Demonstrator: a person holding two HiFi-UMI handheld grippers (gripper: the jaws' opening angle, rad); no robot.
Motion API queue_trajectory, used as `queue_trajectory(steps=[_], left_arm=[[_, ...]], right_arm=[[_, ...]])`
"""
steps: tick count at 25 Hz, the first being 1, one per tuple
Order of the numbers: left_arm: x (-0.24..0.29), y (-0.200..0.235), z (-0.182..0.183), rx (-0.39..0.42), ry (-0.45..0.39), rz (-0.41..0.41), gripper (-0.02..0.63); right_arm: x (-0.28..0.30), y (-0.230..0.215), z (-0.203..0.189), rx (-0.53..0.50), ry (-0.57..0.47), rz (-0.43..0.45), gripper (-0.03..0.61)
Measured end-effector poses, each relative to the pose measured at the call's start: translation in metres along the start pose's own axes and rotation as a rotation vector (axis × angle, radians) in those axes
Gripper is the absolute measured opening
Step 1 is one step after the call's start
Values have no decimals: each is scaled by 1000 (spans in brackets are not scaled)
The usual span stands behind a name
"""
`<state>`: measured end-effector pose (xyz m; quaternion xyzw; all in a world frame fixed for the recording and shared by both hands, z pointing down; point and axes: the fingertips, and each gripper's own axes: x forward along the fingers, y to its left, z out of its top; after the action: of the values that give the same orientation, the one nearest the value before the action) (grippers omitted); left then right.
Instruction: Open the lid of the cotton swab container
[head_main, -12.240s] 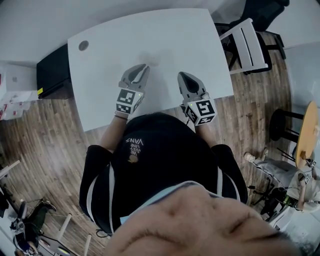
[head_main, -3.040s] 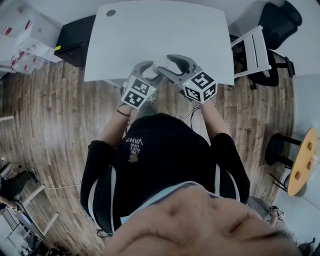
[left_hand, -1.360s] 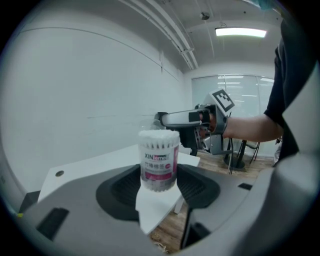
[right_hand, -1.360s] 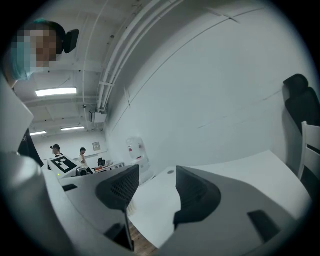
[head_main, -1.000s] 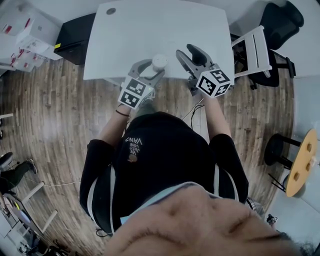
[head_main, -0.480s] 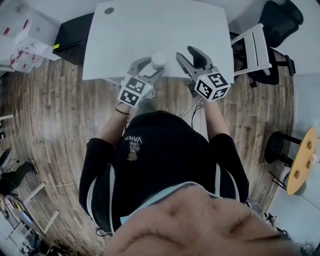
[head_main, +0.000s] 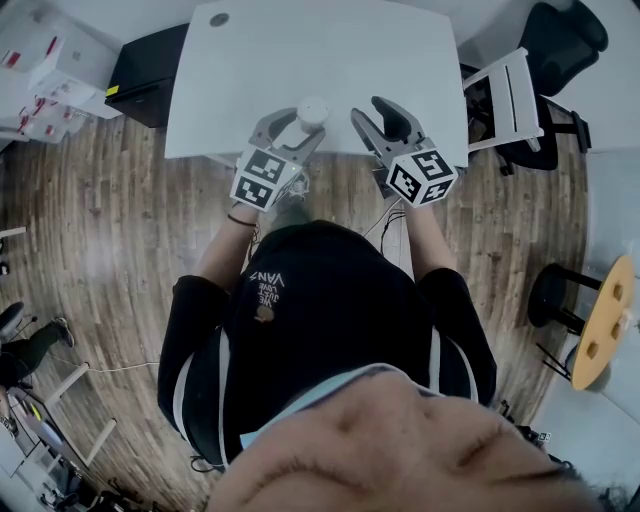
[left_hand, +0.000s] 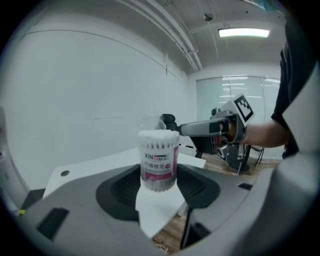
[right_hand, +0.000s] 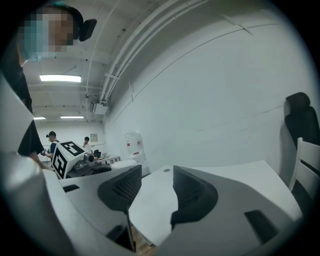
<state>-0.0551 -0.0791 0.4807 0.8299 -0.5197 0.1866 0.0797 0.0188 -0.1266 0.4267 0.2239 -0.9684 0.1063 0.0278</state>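
Right gripper's (right_hand: 156, 175) empty fingers (right_hand: 194, 196) closing; one container (left_hand: 159, 160).

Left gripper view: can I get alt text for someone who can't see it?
A cotton swab container stands upright, clamped between the jaws of the left gripper, with swab tips showing at its top. Behind it lie a white table and a plain white wall.

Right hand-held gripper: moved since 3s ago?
Yes: right hand-held gripper swung right along the white table's near edge, off the clear round cotton swab container; its empty jaws have just been closing.
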Motion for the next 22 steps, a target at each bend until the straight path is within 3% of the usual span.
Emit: queue_trajectory(steps=[11, 22], left_arm=[[-13, 18, 11, -13, -29, 57, 233], [-13, 18, 19, -17, -37, 53, 233]], right_arm=[[-5, 7, -1, -28, -14, -11, 130], [-11, 6, 0, -53, -17, -27, 66]])
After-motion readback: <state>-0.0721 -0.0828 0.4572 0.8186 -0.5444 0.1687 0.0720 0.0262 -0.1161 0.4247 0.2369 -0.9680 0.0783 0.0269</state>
